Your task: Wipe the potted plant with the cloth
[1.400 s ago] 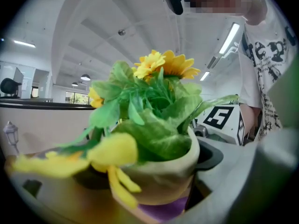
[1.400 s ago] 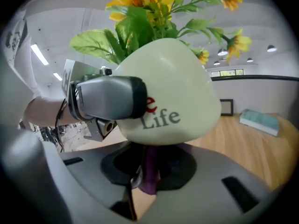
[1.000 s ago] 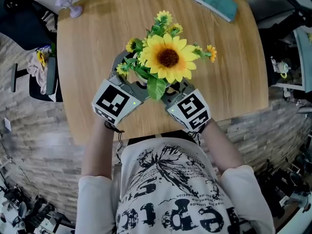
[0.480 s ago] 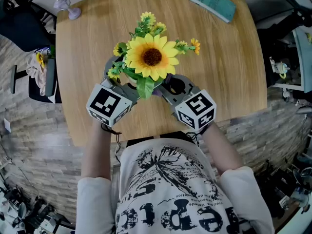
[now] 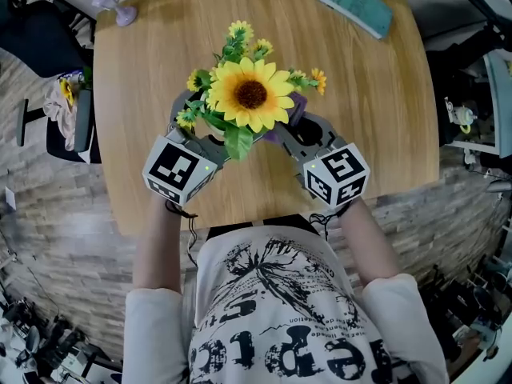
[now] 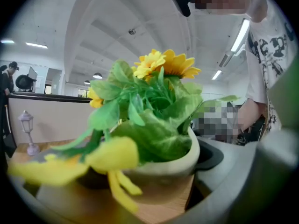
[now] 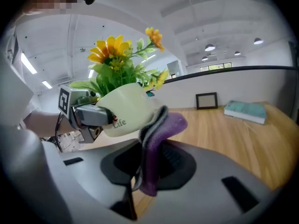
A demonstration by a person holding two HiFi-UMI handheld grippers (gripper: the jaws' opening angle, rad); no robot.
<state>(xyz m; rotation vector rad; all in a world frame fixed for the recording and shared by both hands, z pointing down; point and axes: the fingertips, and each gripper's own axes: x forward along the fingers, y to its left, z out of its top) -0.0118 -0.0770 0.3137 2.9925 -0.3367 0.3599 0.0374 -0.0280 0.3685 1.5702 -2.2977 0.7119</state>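
Note:
A sunflower plant (image 5: 250,94) in a cream pot (image 7: 126,108) is in the middle of the round wooden table (image 5: 384,118). In the head view its flowers hide the pot. My left gripper (image 5: 192,122) is shut on the pot's left side, and the pot (image 6: 170,169) fills that gripper's view between the jaws. In the right gripper view the pot looks tilted, with the left gripper (image 7: 88,115) clamped on it. My right gripper (image 5: 300,130) is shut on a purple cloth (image 7: 159,134). The cloth's top presses against the pot's right side, and the cloth (image 5: 295,105) peeks out beside the leaves.
A teal book (image 5: 354,2) lies at the table's far right. A small purple lantern ornament (image 5: 110,5) stands at the far left corner. A dark picture frame (image 7: 206,100) stands at the far edge. A chair with cloth on it (image 5: 68,110) is beside the table's left.
The plant and left gripper moved left, then held. The right gripper slid right and farther along the pot's side, and the purple cloth now shows beside the leaves.

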